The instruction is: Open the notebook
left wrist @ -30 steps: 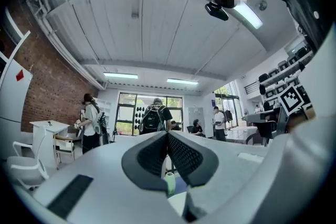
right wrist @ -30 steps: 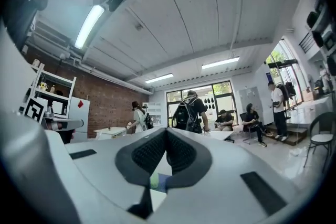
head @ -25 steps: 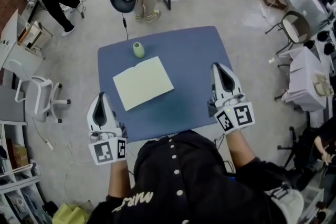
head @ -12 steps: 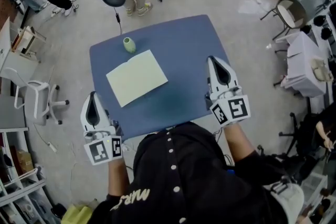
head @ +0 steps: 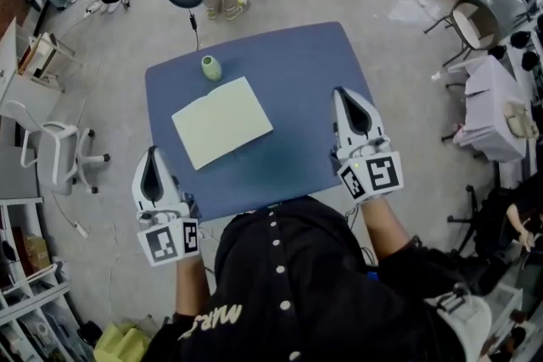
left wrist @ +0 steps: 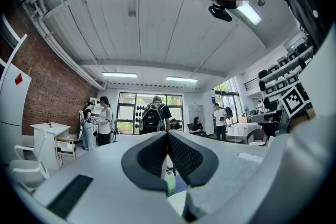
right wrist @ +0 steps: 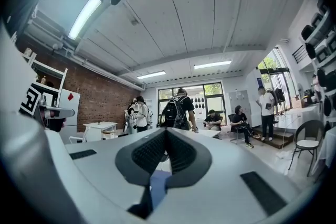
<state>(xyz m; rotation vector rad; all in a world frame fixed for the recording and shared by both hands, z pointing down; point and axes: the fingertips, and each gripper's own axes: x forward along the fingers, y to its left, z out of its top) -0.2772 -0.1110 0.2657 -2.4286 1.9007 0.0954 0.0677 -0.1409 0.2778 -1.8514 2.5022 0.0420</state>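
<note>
Fingers [left wrist: 149, 157] of left gripper [head: 151, 155] and right gripper [head: 343, 96] are being kept pressed together, empty; pale-green flat rectangular notebook [head: 222, 122] is being left unmoved, ungripped.

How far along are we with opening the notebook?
Nothing done: the pale green notebook lies closed on the blue table. Nothing in hand: left gripper and right gripper are shut, empty, clear of it. Remaining: reach the cover, lift it.

Bright ceiling-tube light, strong fisheye edge distortion
</note>
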